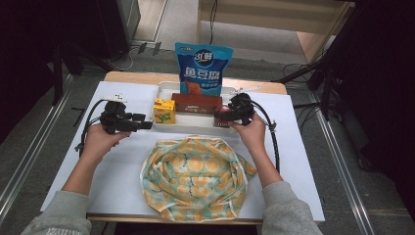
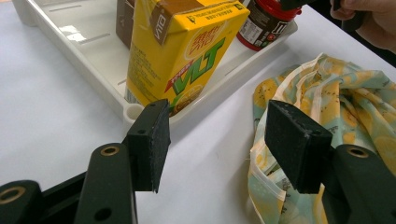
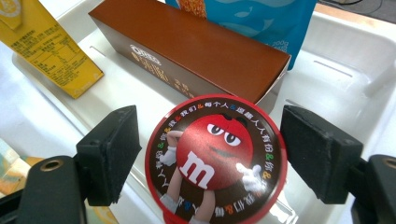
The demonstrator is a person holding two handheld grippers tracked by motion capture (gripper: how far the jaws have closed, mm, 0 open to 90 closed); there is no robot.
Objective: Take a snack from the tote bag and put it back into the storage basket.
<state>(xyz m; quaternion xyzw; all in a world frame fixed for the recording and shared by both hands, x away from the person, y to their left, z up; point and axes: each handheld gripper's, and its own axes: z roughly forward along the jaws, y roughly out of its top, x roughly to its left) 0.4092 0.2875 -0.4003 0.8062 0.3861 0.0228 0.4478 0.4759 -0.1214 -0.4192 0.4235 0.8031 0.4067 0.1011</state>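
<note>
a person's right gripper [image 3: 205, 154] straddles an m&m's candy tub [image 3: 212, 163] at the right end of a white tray [image 1: 164, 88], jaws spread wide to either side of the round red lid, not yet touching it. the tub looks stiff, light and smooth-sided, likely slippery; the straight wall under the lid seems the safest grip. the left gripper [image 2: 215, 140] hovers wide open and empty, aimed at a yellow vlt lemon tea carton [image 2: 182, 51]. a brown oreo box [image 3: 187, 51] and a blue snack bag [image 1: 203, 67] share the tray. a floral cloth bag [image 1: 195, 178] lies open on the white table [image 1: 117, 166], in a dim room with a grey floor.
</note>
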